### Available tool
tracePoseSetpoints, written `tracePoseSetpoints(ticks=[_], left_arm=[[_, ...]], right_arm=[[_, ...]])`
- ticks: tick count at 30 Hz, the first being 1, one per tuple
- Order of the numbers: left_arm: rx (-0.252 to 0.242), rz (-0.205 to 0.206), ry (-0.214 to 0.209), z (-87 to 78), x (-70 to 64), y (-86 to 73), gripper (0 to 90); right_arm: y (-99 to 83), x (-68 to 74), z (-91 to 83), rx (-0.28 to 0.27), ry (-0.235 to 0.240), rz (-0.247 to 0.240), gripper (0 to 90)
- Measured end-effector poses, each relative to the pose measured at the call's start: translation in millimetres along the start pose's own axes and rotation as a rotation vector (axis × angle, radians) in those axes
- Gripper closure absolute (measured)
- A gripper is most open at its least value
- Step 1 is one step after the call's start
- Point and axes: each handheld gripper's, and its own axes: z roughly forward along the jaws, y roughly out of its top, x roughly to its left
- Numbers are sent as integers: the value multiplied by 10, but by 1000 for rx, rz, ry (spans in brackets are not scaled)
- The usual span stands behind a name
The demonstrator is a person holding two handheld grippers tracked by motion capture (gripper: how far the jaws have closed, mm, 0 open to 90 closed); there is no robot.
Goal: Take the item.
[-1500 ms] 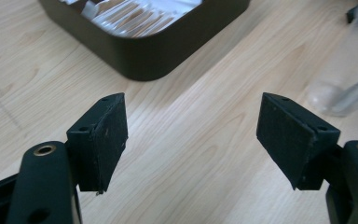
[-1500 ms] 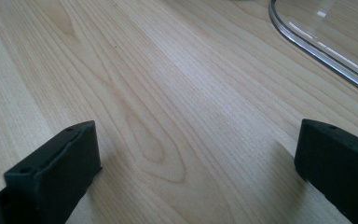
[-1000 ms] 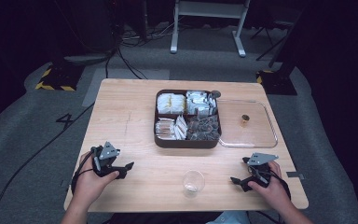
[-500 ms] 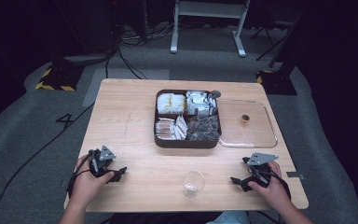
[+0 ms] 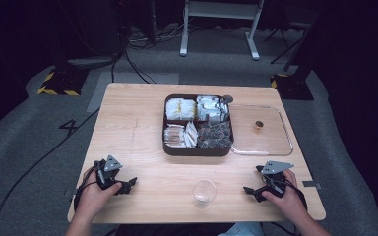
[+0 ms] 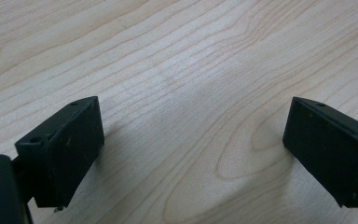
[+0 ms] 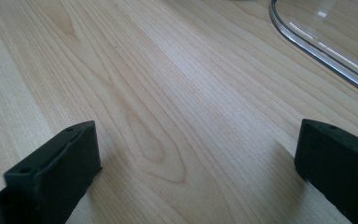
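Left gripper (image 5: 128, 184) sits low at the tabletop's (image 5: 133, 123) near left corner, held in the left hand (image 5: 94, 192). Jaws spread wide in the left gripper view (image 6: 193, 154), only bare wood between them, gripping nothing. Right gripper (image 5: 252, 189) near the near right corner in the right hand (image 5: 286, 196); jaws also wide apart (image 7: 196, 172), empty, over bare wood. Clear lid (image 7: 331, 37) lies just ahead of it, toward the right edge. Small clear cup (image 5: 204, 191) stands at the near edge between the two grippers, touching neither. Dark four-part tray (image 5: 197, 149) of packets at the middle, lid (image 5: 270, 142) just beside it.
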Motion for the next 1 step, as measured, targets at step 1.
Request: tracePoseSetpoints(ticks=[1], left_arm=[[-1,-11,2,-1,-10,-3,54]], right_arm=[[0,0,0,0,0,0,2]])
